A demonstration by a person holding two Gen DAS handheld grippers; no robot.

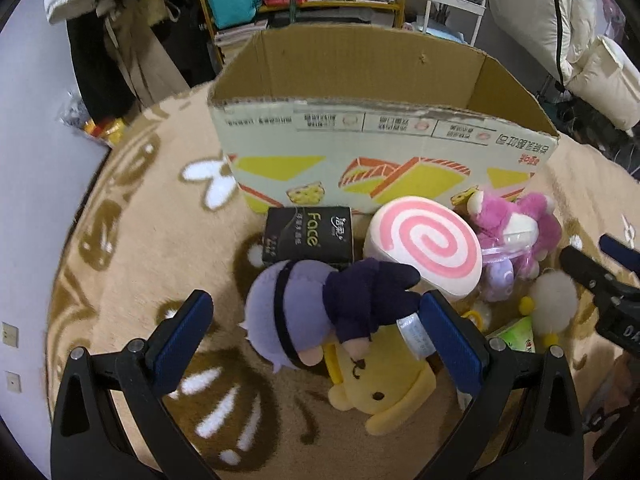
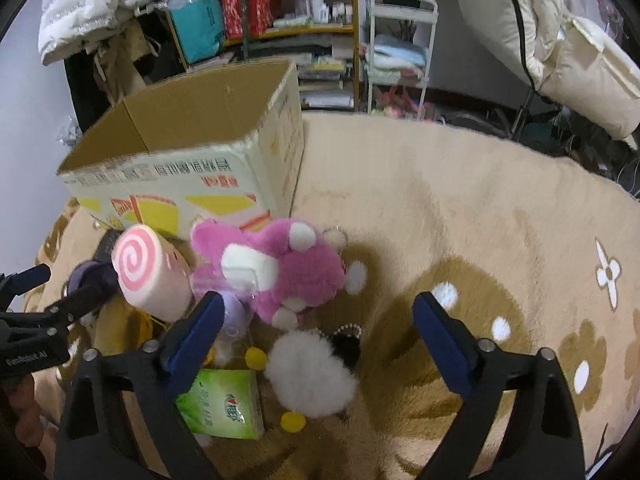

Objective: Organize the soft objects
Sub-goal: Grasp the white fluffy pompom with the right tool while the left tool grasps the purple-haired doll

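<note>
Plush toys are lying piled on the tan patterned rug (image 2: 460,200) before the open cardboard box (image 1: 360,152). Left claw (image 1: 316,332) is hanging with jaws apart around the purple-haired doll (image 1: 288,312); right claw (image 2: 320,324) is gaping over the white fluffy pompom (image 2: 308,376).

We see a plush tan rug (image 2: 460,200) with brown and white flower shapes bearing everything. At its far left stands an open cardboard box (image 2: 168,184). Nearer, touching one another, lie a pink swirl cushion (image 2: 148,276), a pink plush (image 2: 288,276), a white fluffy toy (image 2: 308,376) and a green tissue pack (image 2: 224,404).
</note>
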